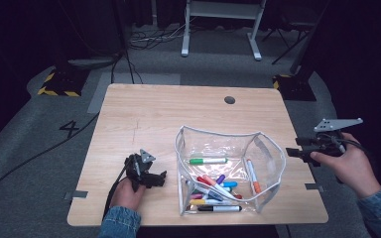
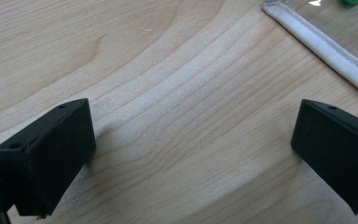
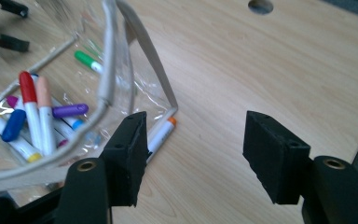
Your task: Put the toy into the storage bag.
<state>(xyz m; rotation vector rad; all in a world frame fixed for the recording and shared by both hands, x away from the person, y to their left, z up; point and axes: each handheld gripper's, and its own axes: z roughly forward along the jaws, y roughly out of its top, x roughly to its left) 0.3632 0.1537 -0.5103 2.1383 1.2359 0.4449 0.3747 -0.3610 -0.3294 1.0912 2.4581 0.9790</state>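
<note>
A clear pouch [image 1: 228, 168] with a white zip edge stands open on the wooden table [image 1: 144, 119], toward the near right part of the top, and a heap of markers [image 1: 213, 191] lies inside it (a green-capped marker [image 1: 207, 160] lies apart from the heap toward the far side, and an orange-capped marker [image 1: 253, 177] lies along the right wall). The left gripper [image 1: 159, 177] rests low on the table just left of the pouch, held in the person's left hand [image 1: 128, 193]; in the left gripper view its jaws stand wide apart over bare wood with nothing between them, and the pouch's white edge [image 2: 326, 49] runs across the upper right corner. The right gripper [image 1: 291, 151] is held off the table's right edge, just beside the pouch's right wall, in the right hand [image 1: 349, 166]. Its jaws are also wide and empty; in the right gripper view the pouch's corner [image 3: 121, 79] sits just beyond the left jaw, with bare table showing between the two.
</note>
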